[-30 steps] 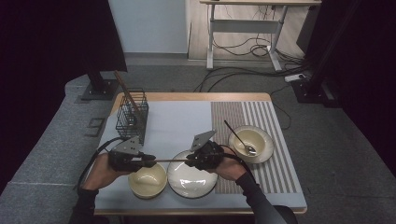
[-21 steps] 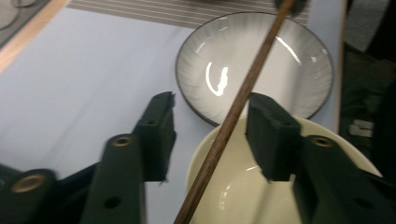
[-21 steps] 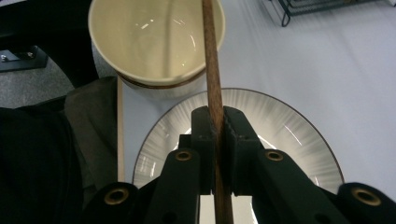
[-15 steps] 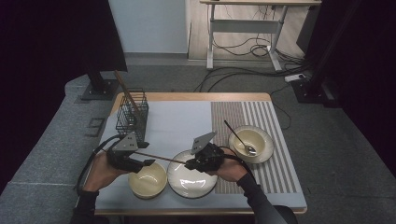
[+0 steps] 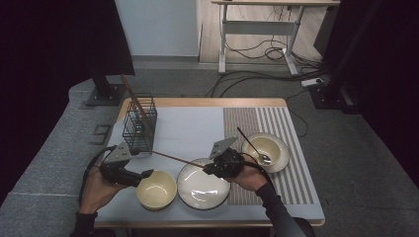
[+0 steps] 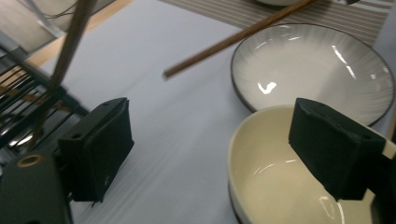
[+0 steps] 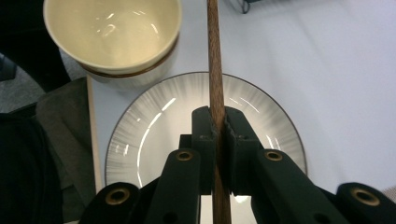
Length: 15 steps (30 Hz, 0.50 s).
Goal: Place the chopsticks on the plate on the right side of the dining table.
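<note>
Near front edge of surface point(image 5: 163, 126): both claws low, either side of the two front dishes.
Right claw point(image 5: 213, 169): clenched on chopstick point(image 5: 178, 159); the pads pinch it near one end, over the grey plate point(image 5: 195, 195).
Chopstick: held off the surface, level, running from right claw toward the wire basket point(image 5: 139, 124) at the left rear; free tip just short of the basket.
Left claw point(image 5: 146, 174): released, jaws have just been opening, nothing between them; one pad hangs over the cream bowl point(image 5: 156, 190), chopstick tip well ahead of it.
Open room: bare mat between basket and plate, and across the rear middle.
Right side: bowl with spoon point(image 5: 267, 149) on the striped mat, just beside right claw.
</note>
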### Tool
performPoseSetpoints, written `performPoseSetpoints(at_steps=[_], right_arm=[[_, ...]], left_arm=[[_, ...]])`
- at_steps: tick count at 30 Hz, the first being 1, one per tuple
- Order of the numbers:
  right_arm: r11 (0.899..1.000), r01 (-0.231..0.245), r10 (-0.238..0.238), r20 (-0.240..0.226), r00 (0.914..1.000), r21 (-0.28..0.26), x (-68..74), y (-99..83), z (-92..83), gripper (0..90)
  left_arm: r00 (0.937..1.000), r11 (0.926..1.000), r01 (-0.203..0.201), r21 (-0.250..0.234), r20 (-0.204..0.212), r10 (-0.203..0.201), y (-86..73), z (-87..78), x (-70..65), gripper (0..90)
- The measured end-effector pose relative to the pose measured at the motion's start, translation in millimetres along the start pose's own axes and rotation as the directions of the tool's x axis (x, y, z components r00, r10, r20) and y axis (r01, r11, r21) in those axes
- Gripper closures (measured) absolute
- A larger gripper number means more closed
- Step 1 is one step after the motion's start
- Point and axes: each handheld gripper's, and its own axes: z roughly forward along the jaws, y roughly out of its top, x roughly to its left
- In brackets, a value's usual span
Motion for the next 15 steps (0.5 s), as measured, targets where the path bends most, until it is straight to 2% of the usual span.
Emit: performPoseSetpoints(at_steps=[5, 8, 15], right_arm=[[1.0, -0.03, 0.03, 0.029, 0.9991, -0.009, -4.9, -4.9, -8.2, 83.8], [0.999, -0.041, 0.042, 0.043, 0.9982, -0.012, -7.3, -7.9, -12.3, 83.8], [0.997, -0.073, 0.075, 0.087, 0.9934, -0.021, -13.5, -15.3, -23.3, 83.8]], left_arm=[[0.997, 0.9982, 0.06, -0.006, -0.049, -0.061, -16.0, -5.6, 8.0, 3.8], [0.9928, 0.996, 0.089, -0.006, -0.079, -0.089, -25.4, -8.3, 12.9, 0.5], [0.9841, 0.9908, 0.133, -0.024, -0.115, -0.135, -41.6, -13.8, 19.9, 0.1]])
